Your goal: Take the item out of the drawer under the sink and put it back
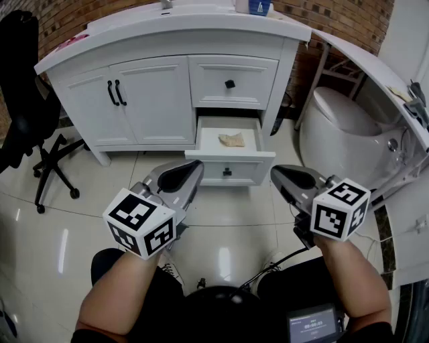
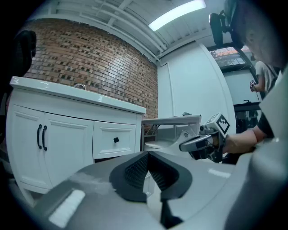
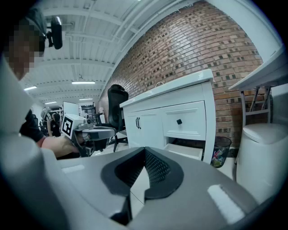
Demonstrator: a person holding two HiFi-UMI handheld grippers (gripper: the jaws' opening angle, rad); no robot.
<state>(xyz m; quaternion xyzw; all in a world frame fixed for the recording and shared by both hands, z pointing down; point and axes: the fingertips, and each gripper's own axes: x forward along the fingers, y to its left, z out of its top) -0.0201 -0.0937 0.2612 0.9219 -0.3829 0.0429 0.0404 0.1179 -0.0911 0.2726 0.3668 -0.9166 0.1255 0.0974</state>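
Resting in the drawer point(image 1: 231, 155), the item point(image 1: 232, 139), perhaps paper, clears every wall.

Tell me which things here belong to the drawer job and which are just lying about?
Job: open drawer, crumpled brownish item inside it, left tongs, right tongs, both shut and empty.
Lying about: office chair, toilet, waste bin.

Black office chair point(image 1: 33, 127) on your left, on glossy tile floor point(image 1: 221, 228). White toilet point(image 1: 338, 130) on your right, lid down, beneath a white table point(image 1: 362, 63). Brick wall point(image 1: 335, 17) behind. Mesh waste bin point(image 3: 220, 151) just beside the toilet.
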